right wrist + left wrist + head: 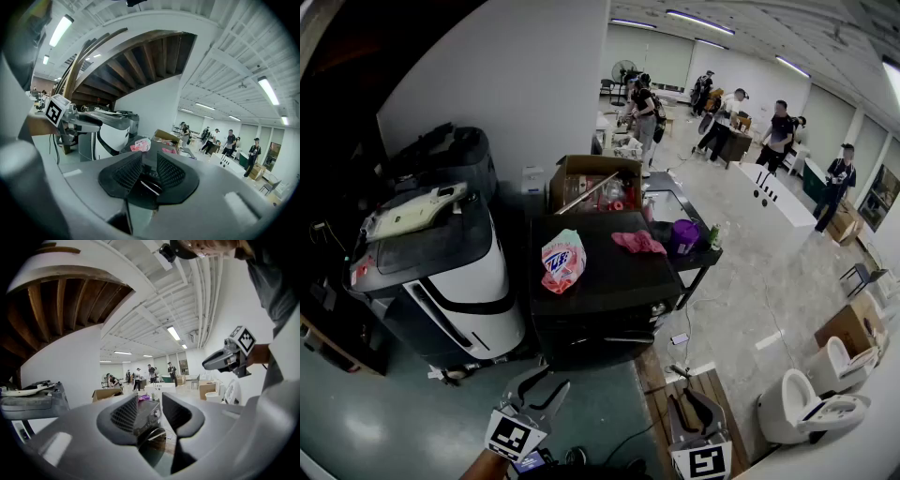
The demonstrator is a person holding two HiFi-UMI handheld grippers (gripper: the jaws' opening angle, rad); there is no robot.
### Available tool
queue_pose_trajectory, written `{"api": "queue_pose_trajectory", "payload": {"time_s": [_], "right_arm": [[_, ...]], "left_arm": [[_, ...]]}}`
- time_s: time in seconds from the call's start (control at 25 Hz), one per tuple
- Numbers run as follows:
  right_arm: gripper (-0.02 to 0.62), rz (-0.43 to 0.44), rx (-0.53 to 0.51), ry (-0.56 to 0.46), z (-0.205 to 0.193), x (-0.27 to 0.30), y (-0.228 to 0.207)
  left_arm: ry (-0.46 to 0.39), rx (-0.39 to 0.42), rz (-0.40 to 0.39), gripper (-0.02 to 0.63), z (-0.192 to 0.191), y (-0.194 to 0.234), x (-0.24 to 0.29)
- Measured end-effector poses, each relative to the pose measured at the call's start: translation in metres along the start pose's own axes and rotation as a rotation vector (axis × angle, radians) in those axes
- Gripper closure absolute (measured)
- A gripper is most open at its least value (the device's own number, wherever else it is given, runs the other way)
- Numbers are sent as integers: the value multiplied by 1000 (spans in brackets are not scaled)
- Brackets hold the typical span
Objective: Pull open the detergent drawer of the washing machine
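Observation:
A black washing machine (600,281) stands in the middle of the head view, its dark front (605,337) facing me. The left gripper view shows its panel knob (157,413) and round door (154,439) between the jaws. I cannot pick out the detergent drawer on the dark panel. My left gripper (546,380) hovers low, in front of the machine's left corner, its jaws apart on nothing. To its right, my right gripper (696,405) also keeps a narrow gap with nothing in it. Both are well short of the machine.
On the machine's top lie a red, white and blue bag (562,261), a pink cloth (637,242) and a purple tub (684,232). A white and black appliance (450,272) stands left, a cardboard box (595,183) behind, toilets (811,403) right. People (778,131) are far back.

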State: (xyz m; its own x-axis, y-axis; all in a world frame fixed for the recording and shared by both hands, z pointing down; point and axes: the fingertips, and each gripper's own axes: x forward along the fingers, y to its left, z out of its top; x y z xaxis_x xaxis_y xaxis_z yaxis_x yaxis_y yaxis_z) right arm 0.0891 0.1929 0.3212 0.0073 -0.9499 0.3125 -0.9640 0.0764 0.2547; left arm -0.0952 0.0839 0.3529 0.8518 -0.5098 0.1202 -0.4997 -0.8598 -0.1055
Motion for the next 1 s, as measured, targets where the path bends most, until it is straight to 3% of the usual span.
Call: {"api": "queue_pose_trajectory", "payload": {"time_s": [0.4,0.56,0.76,0.92,1.0], "right_arm": [[494,-6,30,-17,1,4,1],[492,10,56,-33,3,8,-1],[492,27,50,-58,3,16,-9],[492,46,58,-95,-4,29,-22],[492,71,69,-102,-7,34,-29]], "left_arm": [[-4,-10,-1,439,-3,6,1],[-32,38,-9,439,-13,8,5],[10,-9,-11,439,-7,-2,13],[14,28,3,439,-14,-4,25],[40,8,21,439,-9,-8,30]]}}
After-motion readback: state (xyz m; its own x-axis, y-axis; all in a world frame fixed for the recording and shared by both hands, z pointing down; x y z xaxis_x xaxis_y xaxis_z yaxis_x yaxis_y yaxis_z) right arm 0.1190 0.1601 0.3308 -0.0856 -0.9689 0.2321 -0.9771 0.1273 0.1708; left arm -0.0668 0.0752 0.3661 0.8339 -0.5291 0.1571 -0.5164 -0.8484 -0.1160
